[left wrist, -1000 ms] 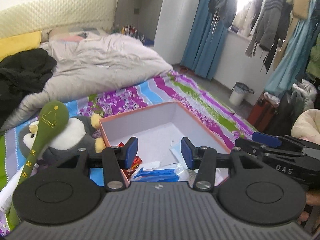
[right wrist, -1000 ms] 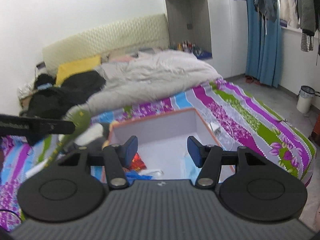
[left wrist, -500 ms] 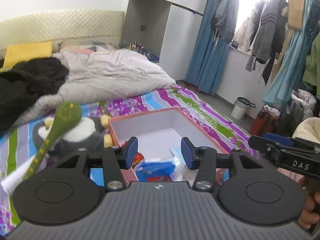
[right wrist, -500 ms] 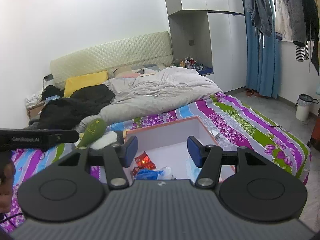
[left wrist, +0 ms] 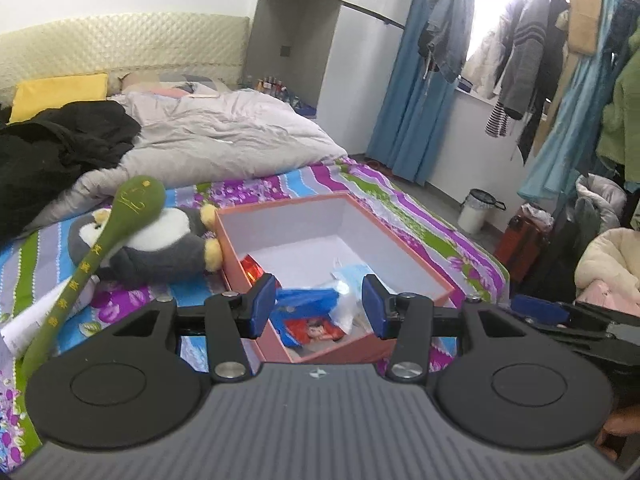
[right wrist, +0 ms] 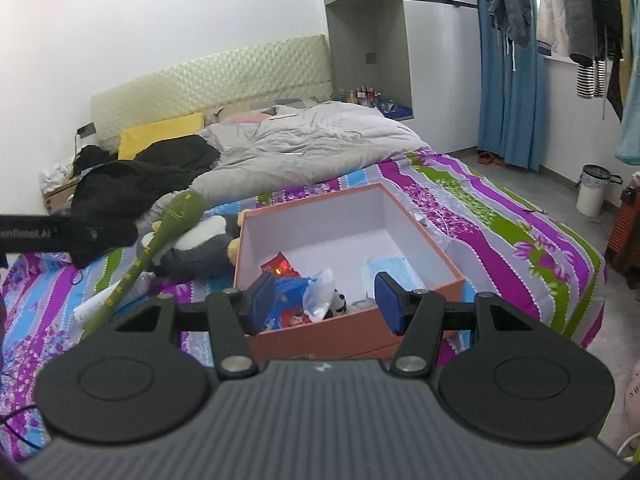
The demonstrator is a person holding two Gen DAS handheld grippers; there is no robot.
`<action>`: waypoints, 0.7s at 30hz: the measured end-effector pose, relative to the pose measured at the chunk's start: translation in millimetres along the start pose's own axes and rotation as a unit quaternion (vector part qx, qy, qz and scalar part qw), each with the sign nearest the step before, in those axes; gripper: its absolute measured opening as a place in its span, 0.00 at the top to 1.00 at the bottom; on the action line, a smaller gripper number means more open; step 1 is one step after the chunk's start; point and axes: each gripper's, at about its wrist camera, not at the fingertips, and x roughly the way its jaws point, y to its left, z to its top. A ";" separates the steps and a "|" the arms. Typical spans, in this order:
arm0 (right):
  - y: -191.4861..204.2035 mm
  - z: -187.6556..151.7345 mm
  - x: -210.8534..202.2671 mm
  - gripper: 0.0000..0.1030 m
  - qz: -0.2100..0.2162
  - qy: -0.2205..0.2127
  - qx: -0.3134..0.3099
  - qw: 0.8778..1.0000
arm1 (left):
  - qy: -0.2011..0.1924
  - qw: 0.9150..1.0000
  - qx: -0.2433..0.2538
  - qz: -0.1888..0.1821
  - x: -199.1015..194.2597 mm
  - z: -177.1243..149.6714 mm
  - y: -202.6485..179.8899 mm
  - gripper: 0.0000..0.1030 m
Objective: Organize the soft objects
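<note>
An open pink box point(left wrist: 400, 250) point(right wrist: 432, 252) stands on the striped bedsheet and holds a blue packet point(left wrist: 308, 296), red wrappers and a face mask point(right wrist: 390, 270). A plush penguin point(left wrist: 160, 240) point(right wrist: 200, 246) lies just left of the box. A long green plush stick point(left wrist: 100, 248) point(right wrist: 160, 240) leans across it. My left gripper point(left wrist: 319, 306) is open and empty, above the box's near end. My right gripper point(right wrist: 326, 300) is open and empty, also above the box's near side.
A grey duvet point(right wrist: 304, 148), black clothes point(left wrist: 52, 152) and a yellow pillow point(right wrist: 160, 138) fill the far bed. White paper point(left wrist: 36, 316) lies at the left. Hanging clothes point(left wrist: 560, 60), a white bin point(right wrist: 594, 190) and a red case point(left wrist: 524, 240) stand on the right.
Both grippers have pulled back and risen from the box, so more of the box and room shows. Both have stayed open and empty.
</note>
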 end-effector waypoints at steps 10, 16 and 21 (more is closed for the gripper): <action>3.6 -14.2 -4.5 0.45 -0.001 0.017 0.001 1.000 | 0.013 1.000 -0.014 0.003 -1.5 -29.4 -8.7 0.48; 2.5 -17.8 -2.8 0.43 -0.003 0.021 0.004 1.000 | 0.021 0.999 -0.022 0.013 -1.6 -32.8 -4.4 0.48; 1.3 -16.5 -3.7 0.11 -0.017 0.012 -0.004 1.000 | 0.018 0.999 -0.042 0.003 -4.6 -34.8 2.3 0.10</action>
